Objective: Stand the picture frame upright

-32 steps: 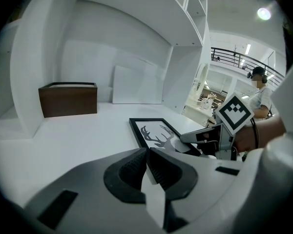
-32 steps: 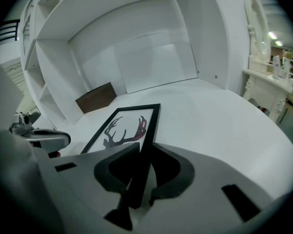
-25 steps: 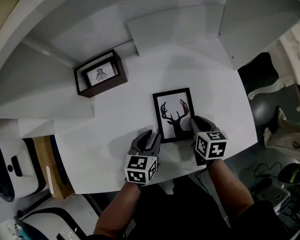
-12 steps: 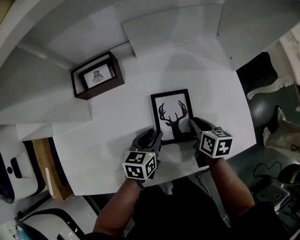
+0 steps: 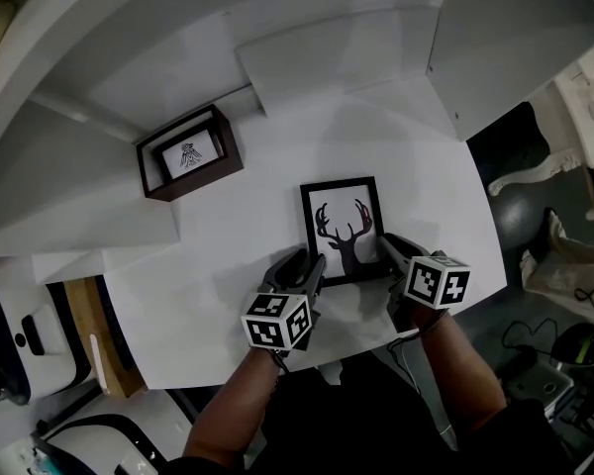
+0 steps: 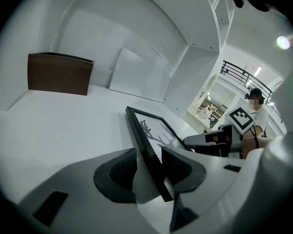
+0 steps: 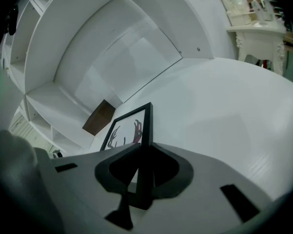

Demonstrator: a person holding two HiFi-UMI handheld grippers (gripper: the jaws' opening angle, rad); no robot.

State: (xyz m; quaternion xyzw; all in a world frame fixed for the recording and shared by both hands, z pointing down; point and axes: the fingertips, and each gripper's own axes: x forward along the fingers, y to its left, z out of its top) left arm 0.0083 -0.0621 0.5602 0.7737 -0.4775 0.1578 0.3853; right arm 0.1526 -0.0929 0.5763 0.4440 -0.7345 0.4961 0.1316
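The black picture frame (image 5: 342, 228) with a deer silhouette lies on the white table (image 5: 238, 255), its near edge apparently lifted a little. My left gripper (image 5: 303, 265) is at its near left corner. In the left gripper view the frame's edge (image 6: 154, 135) runs between the jaws of that gripper (image 6: 149, 167), which are opening, with a gap at the left pad. My right gripper (image 5: 388, 247) holds the near right corner. The right gripper view shows that gripper (image 7: 142, 167) shut on the frame's (image 7: 132, 128) thin black edge.
A brown box frame (image 5: 188, 151) with a small print stands at the back left, seen also as a brown block (image 6: 61, 73). White shelf walls (image 5: 337, 57) close the back. The table's front edge (image 5: 356, 339) is just behind both grippers. Clutter sits on the floor at the right.
The left gripper's jaws have spread wider around the frame's corner. Both hands shifted slightly. The frame has stayed about where it was.
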